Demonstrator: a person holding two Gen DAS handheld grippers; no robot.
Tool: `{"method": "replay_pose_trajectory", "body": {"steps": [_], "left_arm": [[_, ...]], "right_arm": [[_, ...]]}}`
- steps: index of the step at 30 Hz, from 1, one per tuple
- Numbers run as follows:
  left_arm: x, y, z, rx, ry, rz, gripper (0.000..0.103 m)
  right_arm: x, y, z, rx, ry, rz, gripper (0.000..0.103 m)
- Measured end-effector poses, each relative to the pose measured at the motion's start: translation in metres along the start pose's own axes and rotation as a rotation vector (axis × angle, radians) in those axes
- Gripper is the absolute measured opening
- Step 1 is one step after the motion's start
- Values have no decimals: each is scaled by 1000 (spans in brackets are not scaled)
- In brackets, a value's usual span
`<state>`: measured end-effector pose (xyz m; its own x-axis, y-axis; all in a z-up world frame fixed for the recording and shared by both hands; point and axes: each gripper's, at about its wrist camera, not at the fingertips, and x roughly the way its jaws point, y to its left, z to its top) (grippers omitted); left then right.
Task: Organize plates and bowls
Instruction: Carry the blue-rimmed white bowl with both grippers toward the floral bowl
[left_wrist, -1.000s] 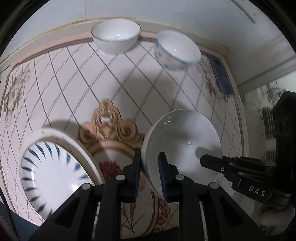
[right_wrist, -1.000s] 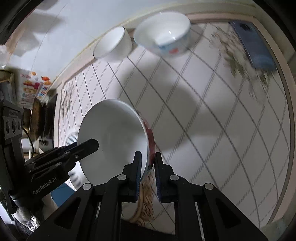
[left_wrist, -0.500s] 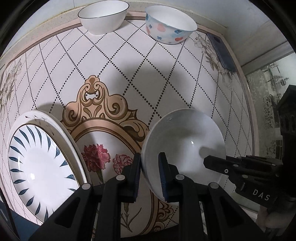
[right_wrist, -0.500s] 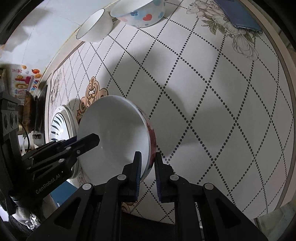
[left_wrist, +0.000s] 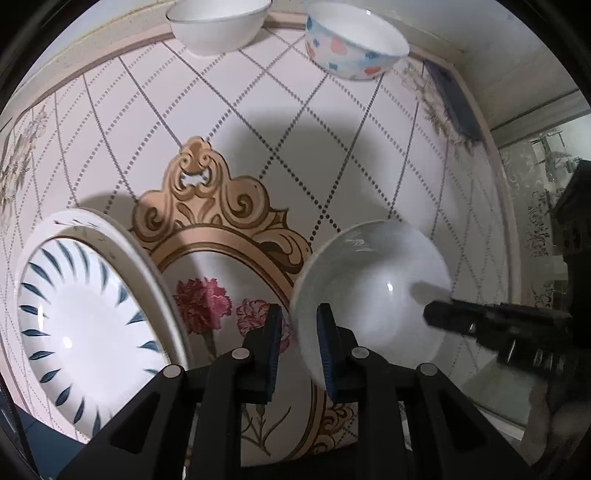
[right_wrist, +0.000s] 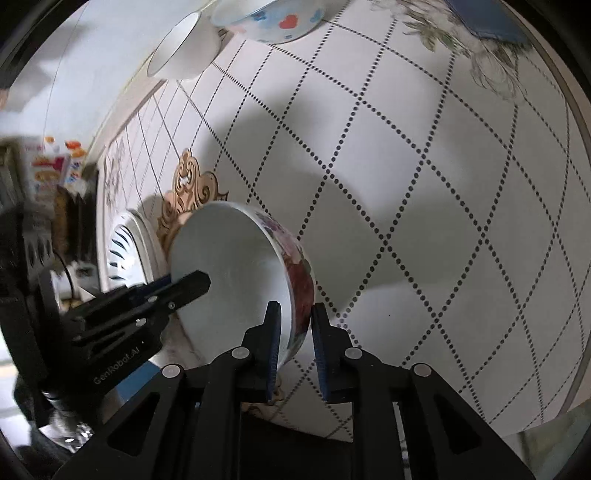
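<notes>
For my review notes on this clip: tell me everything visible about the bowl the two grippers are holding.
The bowl looks like glazed ceramic, plain white inside, with a red and purple floral band on its outer wall. It is tilted, low over the patterned tablecloth; whether its base touches is hidden. The left gripper pinches one rim; the right gripper straddles the opposite rim, its jaws opening. It sits beside the blue-leaf plate.

A white bowl (left_wrist: 369, 291) with red flowers outside sits tipped between both claws. A big plate (left_wrist: 85, 314) with blue leaf marks lies left of the left claw (left_wrist: 297, 343). Two more bowls, a plain white one (left_wrist: 218, 22) and a spotted one (left_wrist: 354, 48), stand far ahead.
</notes>
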<state>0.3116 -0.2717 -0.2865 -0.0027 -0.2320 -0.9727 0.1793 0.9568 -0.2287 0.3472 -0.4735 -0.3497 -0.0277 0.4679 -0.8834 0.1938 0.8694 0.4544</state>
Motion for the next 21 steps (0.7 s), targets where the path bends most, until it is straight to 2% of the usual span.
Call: {"method": "replay_pose_trajectory", "body": {"steps": [2, 5, 9, 13, 17, 19, 21], "left_arm": [[-19, 3, 5, -7, -31, -1, 19], [-42, 10, 18, -31, -86, 2, 26], [-60, 16, 60, -88, -146, -11, 26], [-58, 14, 115, -152, -165, -52, 26], [-42, 3, 165, -156, -158, -26, 26], [-32, -1, 183, -154, -143, -27, 26], [-18, -6, 203, -137, -126, 4, 26]], "right_arm": [[-9, -5, 3, 29, -2, 17, 21], [-37, -11, 15, 51, -55, 47, 33], [-70, -13, 46, 52, -144, 78, 45], [-84, -16, 91, 70, -226, 94, 45], [-94, -17, 138, 109, -325, 135, 45], [-93, -20, 162, 136, -335, 164, 45], [-90, -22, 183, 149, -340, 162, 45]]}}
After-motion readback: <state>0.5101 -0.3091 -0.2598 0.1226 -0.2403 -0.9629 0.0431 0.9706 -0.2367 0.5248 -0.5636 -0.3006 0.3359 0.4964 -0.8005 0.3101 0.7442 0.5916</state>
